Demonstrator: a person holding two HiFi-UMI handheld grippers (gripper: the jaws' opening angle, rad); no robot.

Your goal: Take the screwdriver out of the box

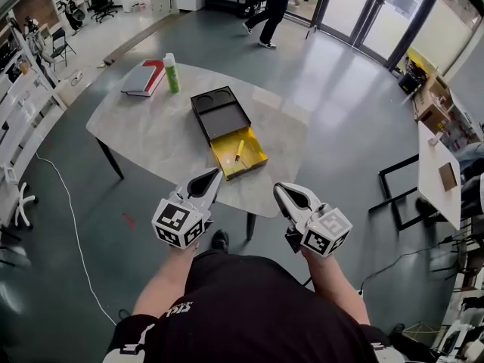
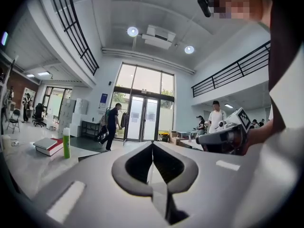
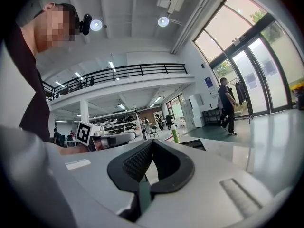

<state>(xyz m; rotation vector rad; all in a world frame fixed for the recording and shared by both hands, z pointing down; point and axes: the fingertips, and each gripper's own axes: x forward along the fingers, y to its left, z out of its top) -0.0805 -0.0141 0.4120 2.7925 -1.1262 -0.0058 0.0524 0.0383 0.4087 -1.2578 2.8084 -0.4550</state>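
An open box lies on the grey table (image 1: 151, 138): its black lid (image 1: 219, 110) is at the far side and its yellow-lined tray (image 1: 254, 163) is nearer me. A small screwdriver (image 1: 239, 150) with a yellow handle rests in the tray. My left gripper (image 1: 214, 175) hovers just before the table's near edge, below and left of the tray, shut and holding nothing. My right gripper (image 1: 280, 190) is off the table's near right edge, also shut and holding nothing. In the left gripper view the jaws (image 2: 152, 144) meet at the tips. In the right gripper view the jaws (image 3: 152, 142) are closed too.
A red-and-white book (image 1: 144, 77) and a green bottle (image 1: 172, 72) stand at the table's far left. A person (image 1: 268, 10) walks near the glass doors behind. A white table (image 1: 435, 172) and cardboard boxes (image 1: 432, 104) are at the right. A cable (image 1: 72, 218) runs over the floor.
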